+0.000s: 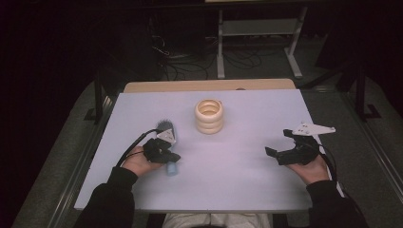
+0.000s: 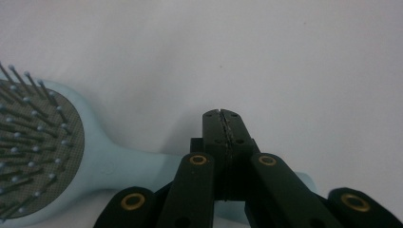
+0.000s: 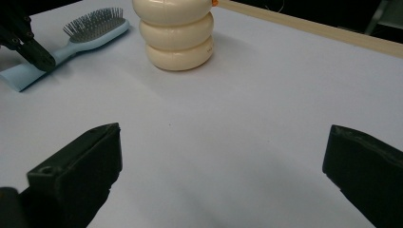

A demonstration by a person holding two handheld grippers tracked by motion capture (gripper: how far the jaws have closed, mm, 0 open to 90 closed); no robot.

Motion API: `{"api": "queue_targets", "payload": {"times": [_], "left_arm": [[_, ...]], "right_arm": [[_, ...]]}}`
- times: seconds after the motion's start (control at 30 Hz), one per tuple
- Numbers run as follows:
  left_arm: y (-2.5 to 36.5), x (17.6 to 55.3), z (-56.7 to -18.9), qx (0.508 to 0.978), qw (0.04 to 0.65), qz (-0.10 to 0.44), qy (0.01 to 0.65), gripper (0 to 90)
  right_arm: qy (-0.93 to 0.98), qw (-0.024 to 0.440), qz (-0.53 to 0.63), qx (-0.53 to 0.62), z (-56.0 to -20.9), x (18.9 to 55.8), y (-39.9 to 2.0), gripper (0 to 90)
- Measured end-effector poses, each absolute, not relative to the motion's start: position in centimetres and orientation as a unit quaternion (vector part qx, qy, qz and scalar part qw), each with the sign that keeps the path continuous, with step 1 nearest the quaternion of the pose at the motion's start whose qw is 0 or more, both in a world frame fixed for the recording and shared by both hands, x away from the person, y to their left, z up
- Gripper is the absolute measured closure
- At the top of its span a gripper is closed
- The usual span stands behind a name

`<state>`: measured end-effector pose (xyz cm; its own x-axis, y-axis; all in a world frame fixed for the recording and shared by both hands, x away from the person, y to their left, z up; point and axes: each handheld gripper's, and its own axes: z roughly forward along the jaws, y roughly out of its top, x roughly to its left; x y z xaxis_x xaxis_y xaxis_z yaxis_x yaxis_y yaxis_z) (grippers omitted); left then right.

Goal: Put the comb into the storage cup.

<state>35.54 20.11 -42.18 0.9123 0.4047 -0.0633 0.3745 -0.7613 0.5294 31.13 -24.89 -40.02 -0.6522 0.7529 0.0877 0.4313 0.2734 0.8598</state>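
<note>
From above, a pale desk [image 1: 237, 180] carries a light blue hairbrush [image 1: 167, 130] at the left and a cream container of stacked rings [image 1: 209, 116] near the middle. The left gripper view adds the brush's bristled head [image 2: 33, 156] and its handle running under the jaws. The left tongs [image 2: 222, 116] are pressed together, empty, over the handle (contact unclear). The right tongs [image 3: 223, 175] gape wide above bare desk, holding nothing, well apart from the brush.
</note>
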Motion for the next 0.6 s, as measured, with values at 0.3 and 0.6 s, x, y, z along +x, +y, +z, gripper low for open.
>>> {"api": "queue_targets", "payload": {"times": [0.3, 0.6], "left_arm": [[20.3, 35.5, -42.6, 0.945, 0.247, 0.034, 0.212, 90.0], [21.3, 35.5, -42.6, 0.943, 0.241, 0.039, 0.224, 90.0]], "right_arm": [[0.781, 0.173, 0.465, 0.378, -40.0, 31.1, -24.8, 0.0], [0.780, 0.172, 0.466, 0.380, -40.0, 31.1, -24.9, 0.0]]}}
